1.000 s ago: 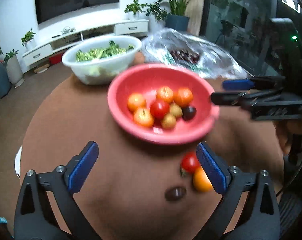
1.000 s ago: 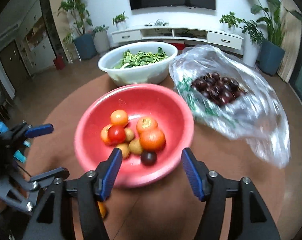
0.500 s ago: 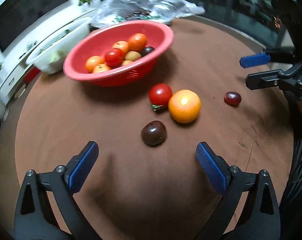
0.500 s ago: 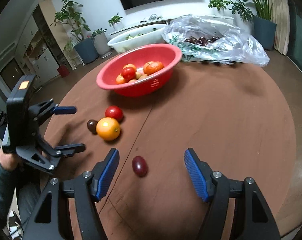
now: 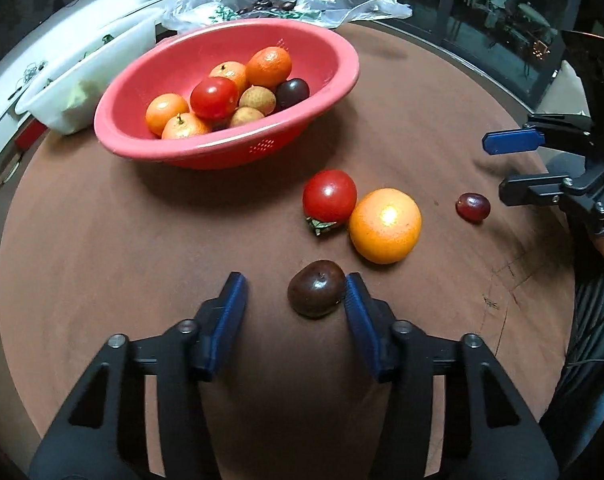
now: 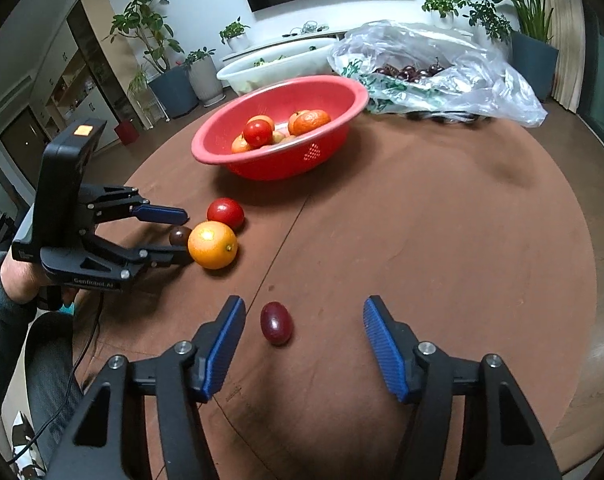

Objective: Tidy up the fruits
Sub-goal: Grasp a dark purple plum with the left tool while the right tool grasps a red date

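Closing in, the left gripper (image 5: 294, 292) has its jaws either side of a small dark-brown round fruit (image 5: 316, 288) on the round brown worktop (image 5: 142, 240); one pad touches it, the other stands clear. Just beyond lie a red tomato (image 5: 329, 196) and an orange (image 5: 385, 225). The right gripper (image 6: 303, 332), jaws narrowing but apart, straddles a dark-red oval grape (image 6: 276, 322). A red plastic colander bowl (image 5: 238, 148) holds more fruit.

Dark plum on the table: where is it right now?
In the left wrist view the dark plum lies on the table between the left gripper fingers, touching the right-hand one, just below the orange.
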Action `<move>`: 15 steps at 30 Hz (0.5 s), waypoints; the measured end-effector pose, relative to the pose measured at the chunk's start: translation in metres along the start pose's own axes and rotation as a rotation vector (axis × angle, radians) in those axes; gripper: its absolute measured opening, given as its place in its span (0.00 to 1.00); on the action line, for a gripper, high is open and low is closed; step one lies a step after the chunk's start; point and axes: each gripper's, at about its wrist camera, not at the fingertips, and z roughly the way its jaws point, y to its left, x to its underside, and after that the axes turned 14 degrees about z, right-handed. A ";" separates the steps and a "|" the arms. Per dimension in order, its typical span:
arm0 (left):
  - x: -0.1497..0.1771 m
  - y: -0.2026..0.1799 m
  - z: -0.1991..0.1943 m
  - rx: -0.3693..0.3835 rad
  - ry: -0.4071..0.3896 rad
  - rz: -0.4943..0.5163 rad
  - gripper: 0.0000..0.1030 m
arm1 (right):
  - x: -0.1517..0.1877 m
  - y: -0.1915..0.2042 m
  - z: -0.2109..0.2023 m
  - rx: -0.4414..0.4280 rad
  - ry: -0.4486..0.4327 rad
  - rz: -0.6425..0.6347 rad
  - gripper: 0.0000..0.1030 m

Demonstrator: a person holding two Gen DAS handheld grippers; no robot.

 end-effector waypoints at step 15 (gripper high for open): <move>0.001 -0.019 -0.011 0.004 -0.024 0.016 0.24 | 0.003 0.010 0.001 0.031 0.016 -0.056 0.56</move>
